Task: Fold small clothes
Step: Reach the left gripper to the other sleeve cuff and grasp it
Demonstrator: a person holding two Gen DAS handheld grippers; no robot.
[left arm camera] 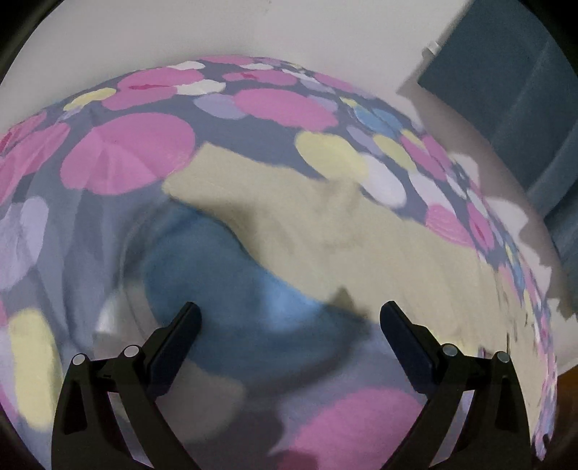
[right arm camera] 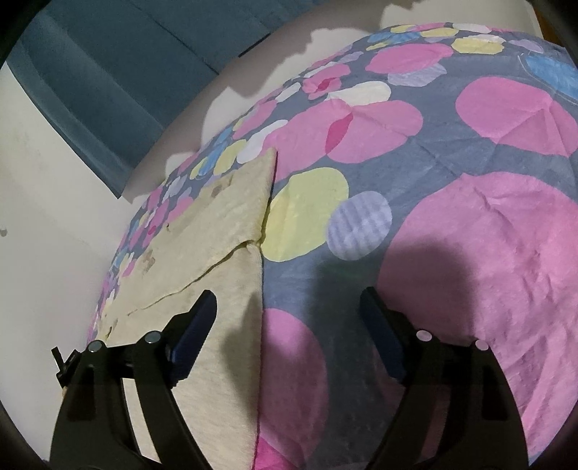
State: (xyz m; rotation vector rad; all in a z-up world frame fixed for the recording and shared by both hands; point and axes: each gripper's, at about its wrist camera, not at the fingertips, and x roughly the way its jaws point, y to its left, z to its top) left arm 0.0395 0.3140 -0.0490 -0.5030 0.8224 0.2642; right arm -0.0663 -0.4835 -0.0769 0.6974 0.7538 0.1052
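**Cream cloth lies folded on the patterned bedspread, both grippers spread wide above it**

The cream cloth [right arm camera: 202,253] lies flat on a grey bedspread [right arm camera: 451,152] printed with pink, yellow, lilac and blue circles. In the right wrist view its right edge runs straight, from near the bottom of the picture up toward a far corner, and a fold line crosses it on a slant, so that one layer lies over another. A few small darker marks show near its left side.

The right gripper [right arm camera: 289,303] hangs over that edge with its jaws spread wide and nothing between them: the left finger is above the cloth, the right finger above the bedspread, and neither pad presses on the fabric. Its shadow falls on the large pink circle ahead.

In the left wrist view the picture is blurred. The left gripper [left arm camera: 289,318] is also wide apart and empty, over a blue circle of the bedspread, with the cream cloth [left arm camera: 361,231] just beyond its fingertips. A white wall [left arm camera: 216,29] and a teal curtain [right arm camera: 101,72] stand behind the bed.
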